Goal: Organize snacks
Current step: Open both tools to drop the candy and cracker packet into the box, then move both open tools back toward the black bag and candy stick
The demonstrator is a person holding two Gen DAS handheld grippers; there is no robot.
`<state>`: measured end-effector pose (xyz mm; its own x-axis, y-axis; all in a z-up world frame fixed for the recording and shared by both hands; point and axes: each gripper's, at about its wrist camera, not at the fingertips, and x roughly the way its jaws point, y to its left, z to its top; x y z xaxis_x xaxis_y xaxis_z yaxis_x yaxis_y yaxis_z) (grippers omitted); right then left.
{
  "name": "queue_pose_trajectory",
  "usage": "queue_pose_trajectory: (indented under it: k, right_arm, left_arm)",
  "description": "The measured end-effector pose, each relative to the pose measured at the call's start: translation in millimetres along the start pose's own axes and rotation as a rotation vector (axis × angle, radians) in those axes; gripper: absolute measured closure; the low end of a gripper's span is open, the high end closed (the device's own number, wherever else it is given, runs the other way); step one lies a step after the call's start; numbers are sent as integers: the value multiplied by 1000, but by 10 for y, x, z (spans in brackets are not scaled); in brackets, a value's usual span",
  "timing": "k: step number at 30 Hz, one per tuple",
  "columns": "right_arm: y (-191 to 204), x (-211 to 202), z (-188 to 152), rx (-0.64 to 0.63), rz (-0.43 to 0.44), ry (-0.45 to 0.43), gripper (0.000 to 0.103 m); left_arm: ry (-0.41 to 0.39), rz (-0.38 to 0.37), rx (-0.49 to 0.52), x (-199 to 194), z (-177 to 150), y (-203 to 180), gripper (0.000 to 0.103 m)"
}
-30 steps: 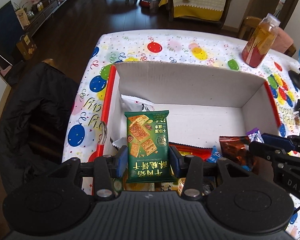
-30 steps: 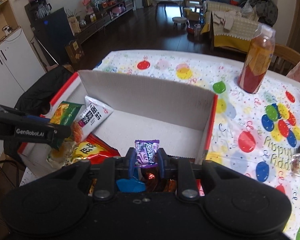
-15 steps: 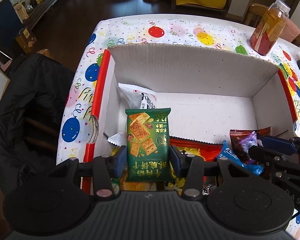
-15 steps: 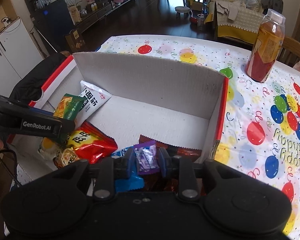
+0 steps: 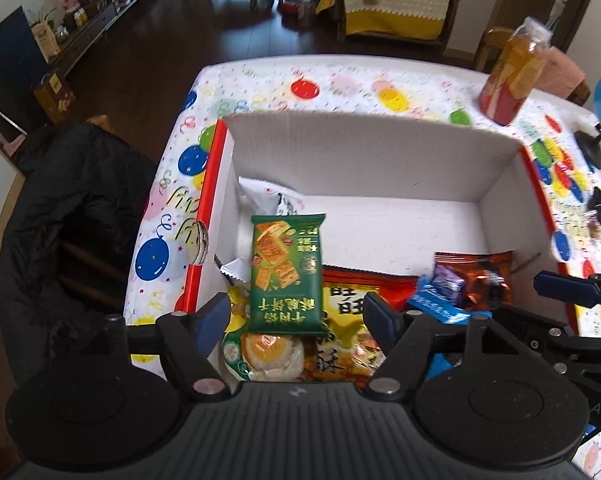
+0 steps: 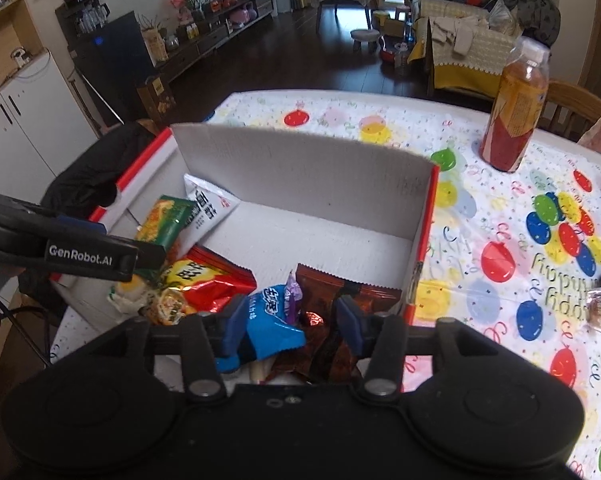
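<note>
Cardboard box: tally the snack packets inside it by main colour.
In the box:
Green: 1
White: 1
Red-yellow: 1
Blue: 1
Purple: 1
Brown: 1
Pale packet with egg picture: 1
Total: 7 visible

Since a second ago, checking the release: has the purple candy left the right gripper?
Yes. The purple candy dropped from the just-opened right gripper onto the packets in the box.

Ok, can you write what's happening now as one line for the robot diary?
step: dropping snacks into box | left claw: just opened, green cracker pack released | right claw: just opened, purple candy released
</note>
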<state>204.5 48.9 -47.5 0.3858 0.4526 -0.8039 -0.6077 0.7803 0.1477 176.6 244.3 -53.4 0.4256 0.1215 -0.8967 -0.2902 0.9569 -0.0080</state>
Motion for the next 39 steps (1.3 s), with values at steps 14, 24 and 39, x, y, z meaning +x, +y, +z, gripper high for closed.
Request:
queue_pose_trajectory:
  k: [14,24,39]
  right_arm:
    - [-102,-709,-146,37,-11,-136,14]
    - [-441,-1102,-280,109,-42,-210,2]
    - [-1452,-1400,-595,160,-138,-206,1]
  left_arm:
    - [-118,-79,46,-582,-179,-340,19]
    - [-188,-130,112,-801,-213,-801,2]
    - [-186,-186,173,-704,-106,-1939,2]
